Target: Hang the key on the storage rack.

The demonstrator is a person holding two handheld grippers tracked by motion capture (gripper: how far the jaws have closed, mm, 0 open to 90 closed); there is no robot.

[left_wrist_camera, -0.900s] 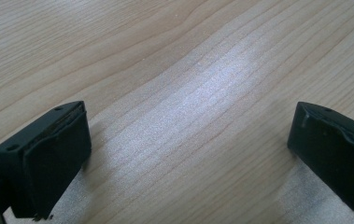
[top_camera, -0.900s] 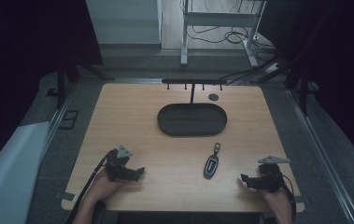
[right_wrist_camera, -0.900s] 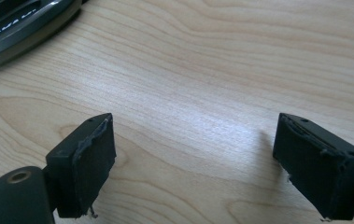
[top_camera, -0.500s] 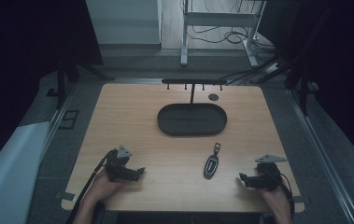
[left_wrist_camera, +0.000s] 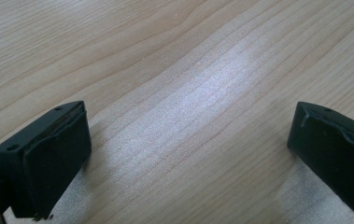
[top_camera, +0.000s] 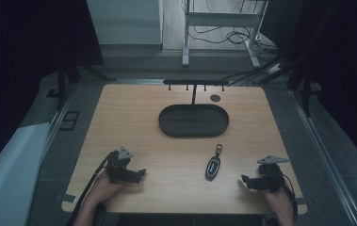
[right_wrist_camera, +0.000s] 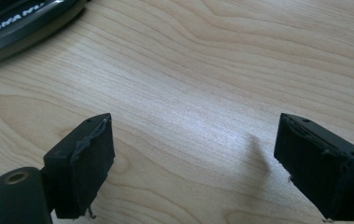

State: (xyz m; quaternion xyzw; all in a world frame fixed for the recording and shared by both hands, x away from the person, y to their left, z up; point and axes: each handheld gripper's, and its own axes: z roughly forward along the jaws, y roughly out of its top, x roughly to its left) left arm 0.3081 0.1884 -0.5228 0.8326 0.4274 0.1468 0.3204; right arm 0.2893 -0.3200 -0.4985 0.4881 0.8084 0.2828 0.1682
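Change since the earlier pictures: slight. Right tongs point(top_camera: 247, 181) have edged a little nearer the key fob along the bench's near edge; left tongs point(top_camera: 140, 172) and every object lie as before. Judgement: work at its opening stage, nothing yet lifted.

Item in hand: dark oval car key fob with a metal ring at its far end point(top_camera: 213, 165), flat on the light wooden bench point(top_camera: 133, 117), toward the near edge, right of centre. Its glossy rim shows at the top-left corner of the right gripper view point(right_wrist_camera: 20, 25), well clear of the pads.

Right tongs: jaws wide apart, nothing between them but bare wood, aimed toward the fob.

Left tongs: jaws likewise wide apart over bare wood near the near-left corner, touching nothing.

Also present: black oval tray point(top_camera: 194, 120), mid-bench toward the far edge; black hook rack on a post point(top_camera: 195, 83) just behind it.
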